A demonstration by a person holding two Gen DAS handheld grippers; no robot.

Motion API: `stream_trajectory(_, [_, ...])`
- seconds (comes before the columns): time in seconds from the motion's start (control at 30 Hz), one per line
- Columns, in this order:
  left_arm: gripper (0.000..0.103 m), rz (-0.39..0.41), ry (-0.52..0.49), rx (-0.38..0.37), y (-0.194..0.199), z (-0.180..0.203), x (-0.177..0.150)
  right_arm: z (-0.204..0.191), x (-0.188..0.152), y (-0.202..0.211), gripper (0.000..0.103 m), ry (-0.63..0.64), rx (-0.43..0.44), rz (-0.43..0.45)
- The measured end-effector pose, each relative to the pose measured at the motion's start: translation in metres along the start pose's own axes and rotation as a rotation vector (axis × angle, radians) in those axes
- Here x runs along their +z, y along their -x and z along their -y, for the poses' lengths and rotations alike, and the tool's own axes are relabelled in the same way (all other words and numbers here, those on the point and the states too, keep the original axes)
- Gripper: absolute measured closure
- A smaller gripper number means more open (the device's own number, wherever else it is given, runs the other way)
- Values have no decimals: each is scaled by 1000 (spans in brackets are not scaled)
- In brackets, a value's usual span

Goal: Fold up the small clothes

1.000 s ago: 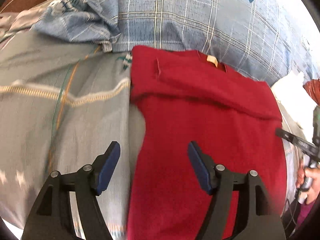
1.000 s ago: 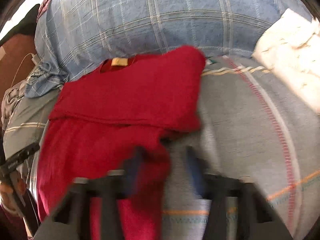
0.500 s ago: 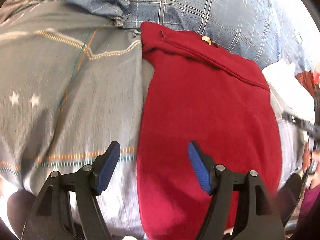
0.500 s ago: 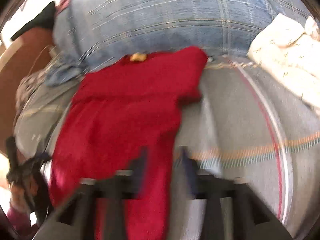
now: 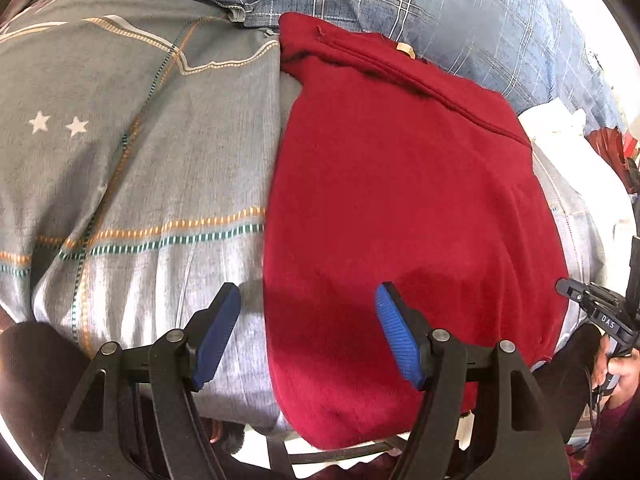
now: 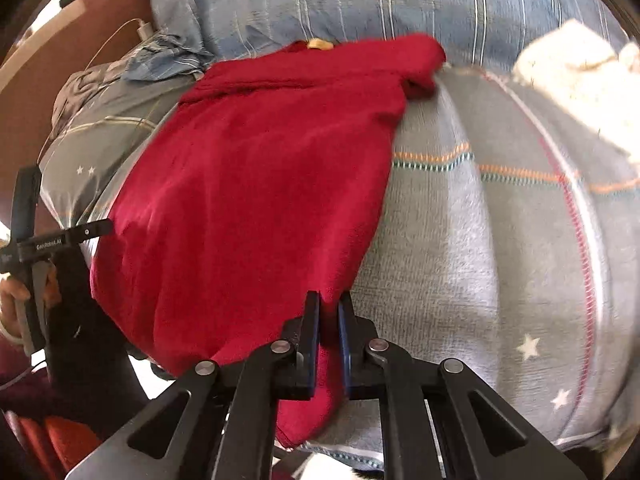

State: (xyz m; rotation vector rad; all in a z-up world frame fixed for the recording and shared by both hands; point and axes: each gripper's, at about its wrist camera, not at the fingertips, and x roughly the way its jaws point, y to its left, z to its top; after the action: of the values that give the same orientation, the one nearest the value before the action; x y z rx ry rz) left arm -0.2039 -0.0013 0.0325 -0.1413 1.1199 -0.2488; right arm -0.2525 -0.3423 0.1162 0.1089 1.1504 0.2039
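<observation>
- Right gripper [image 6: 329,322] clenched on near right hem corner of red shirt [image 6: 260,184]; fabric pinched between the blue pads, a bit of hem hanging below them.
- Left gripper [image 5: 308,334] released, jaws wide; it straddles the shirt's near left edge, one pad [image 5: 396,340] over red cloth, the other over grey bedspread [image 5: 160,168]. Not gripping anything.
- Shirt lies flat on the bedspread, already narrowed, sleeves folded in. Long axis runs straight away from both grippers: hem nearest, collar tag [image 5: 405,49] at far end against blue plaid pillow [image 5: 460,16].
- Both grippers sit at the shirt's hem end, right one already on it; judged next move: left closes on its corner, then hem carried toward collar.
- White cloth [image 6: 576,76] lies right of the shirt's collar end, apart from it.
- Versus a second ago: right gripper has gone from blurred, part-open beside the shirt's edge to shut on the hem; left view has drawn back toward the hem, so more bedspread shows.
</observation>
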Motion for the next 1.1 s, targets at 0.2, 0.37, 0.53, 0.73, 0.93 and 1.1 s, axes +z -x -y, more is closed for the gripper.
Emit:
stream_trajectory(0.2, [33,2,-6,41,9,-2,-16,26,-9,2,99,-62,-31,-17])
stream_trajectory(0.37, [33,-15,6,31,8,-3,-24,39,-19,2,77,-150,116,-65])
stream_trajectory(0.53, [33,-22,-1,36,6,-1,-25,34,-35,1,57,-130,210,-97])
stream_trajectory(0.73, [33,-29,-15,38,3,3,-25,21,-43,-3,55,-94,271,-102])
stream_trajectory(0.93, [33,-26,-29,46,1,7,-27,20,-41,-7,55,-97,338,-94])
stream_trajectory(1.1, [33,-26,-38,52,1,10,-29,21,-33,-11,55,-72,366,-82])
